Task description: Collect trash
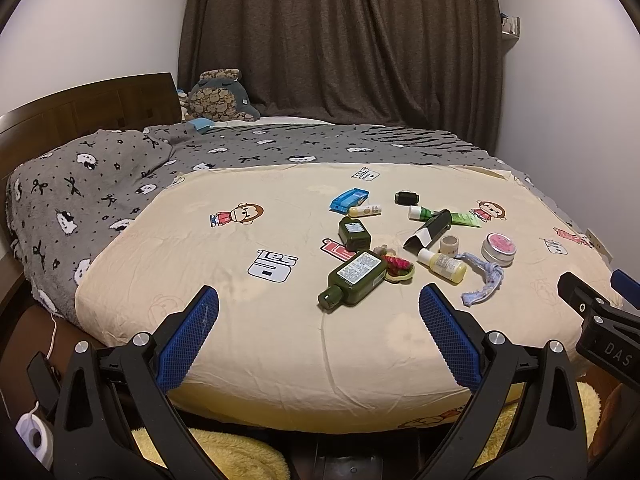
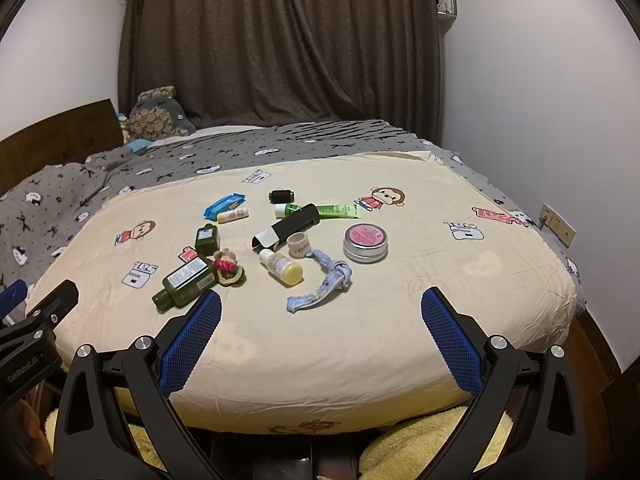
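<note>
Small items lie scattered on a cream bedsheet (image 1: 248, 320). A large dark green bottle (image 1: 352, 278) lies nearest, with a smaller green bottle (image 1: 354, 234) behind it. A yellow bottle (image 1: 442, 264), a blue wrapper (image 1: 349, 199), a black box (image 1: 427, 235), a round tin (image 1: 499, 249) and a blue knotted cloth (image 1: 482, 282) lie around them. My left gripper (image 1: 318, 308) is open and empty, just in front of the large green bottle. My right gripper (image 2: 320, 312) is open and empty, near the blue cloth (image 2: 322, 286) and the green bottle (image 2: 185, 282).
A grey patterned blanket (image 1: 100, 192) covers the bed's far and left side. A plush toy (image 1: 218, 98) sits by the wooden headboard (image 1: 80, 108). Dark curtains (image 1: 340, 40) hang behind. A wall socket (image 2: 556, 224) is at the right. Yellow fluffy fabric (image 2: 420, 444) lies below the bed's near edge.
</note>
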Demonstrator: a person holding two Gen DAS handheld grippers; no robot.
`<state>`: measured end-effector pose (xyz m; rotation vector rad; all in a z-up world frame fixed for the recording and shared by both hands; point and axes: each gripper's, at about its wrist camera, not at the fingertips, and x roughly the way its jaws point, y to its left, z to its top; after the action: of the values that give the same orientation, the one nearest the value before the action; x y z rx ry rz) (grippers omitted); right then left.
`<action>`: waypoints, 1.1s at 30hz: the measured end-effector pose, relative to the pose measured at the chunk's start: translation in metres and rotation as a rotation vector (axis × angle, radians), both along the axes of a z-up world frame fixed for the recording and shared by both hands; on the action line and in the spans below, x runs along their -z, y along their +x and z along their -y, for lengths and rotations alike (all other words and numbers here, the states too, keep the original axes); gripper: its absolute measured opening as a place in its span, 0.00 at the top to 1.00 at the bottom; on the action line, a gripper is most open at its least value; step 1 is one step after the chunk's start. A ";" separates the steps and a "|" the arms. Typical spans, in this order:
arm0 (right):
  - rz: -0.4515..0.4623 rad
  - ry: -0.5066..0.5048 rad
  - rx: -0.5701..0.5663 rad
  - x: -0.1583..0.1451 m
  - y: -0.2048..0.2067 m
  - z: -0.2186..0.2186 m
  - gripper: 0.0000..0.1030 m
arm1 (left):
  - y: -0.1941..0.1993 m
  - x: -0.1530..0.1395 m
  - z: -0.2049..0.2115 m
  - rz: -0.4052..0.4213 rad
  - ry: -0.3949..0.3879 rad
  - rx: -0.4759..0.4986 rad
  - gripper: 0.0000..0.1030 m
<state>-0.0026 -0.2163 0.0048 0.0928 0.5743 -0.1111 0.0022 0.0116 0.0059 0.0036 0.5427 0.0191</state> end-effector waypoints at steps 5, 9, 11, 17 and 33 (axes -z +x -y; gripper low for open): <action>0.001 0.001 0.001 0.000 0.000 -0.001 0.03 | 0.000 0.000 0.001 -0.001 0.001 0.001 0.08; 0.000 0.002 0.000 0.002 0.000 -0.003 0.03 | 0.000 0.000 -0.001 -0.001 0.001 0.001 0.08; -0.001 0.002 -0.001 0.002 0.000 -0.002 0.03 | 0.000 0.000 -0.002 -0.001 0.002 0.000 0.08; -0.004 0.004 -0.004 0.003 -0.001 -0.002 0.03 | 0.000 0.000 -0.002 -0.003 0.001 -0.004 0.08; 0.003 0.016 -0.009 0.003 0.000 0.002 0.03 | 0.000 0.003 0.000 -0.005 0.004 -0.003 0.08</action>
<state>-0.0030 -0.2184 0.0022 0.1064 0.5730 -0.0978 0.0022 0.0115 0.0028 0.0070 0.5473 0.0236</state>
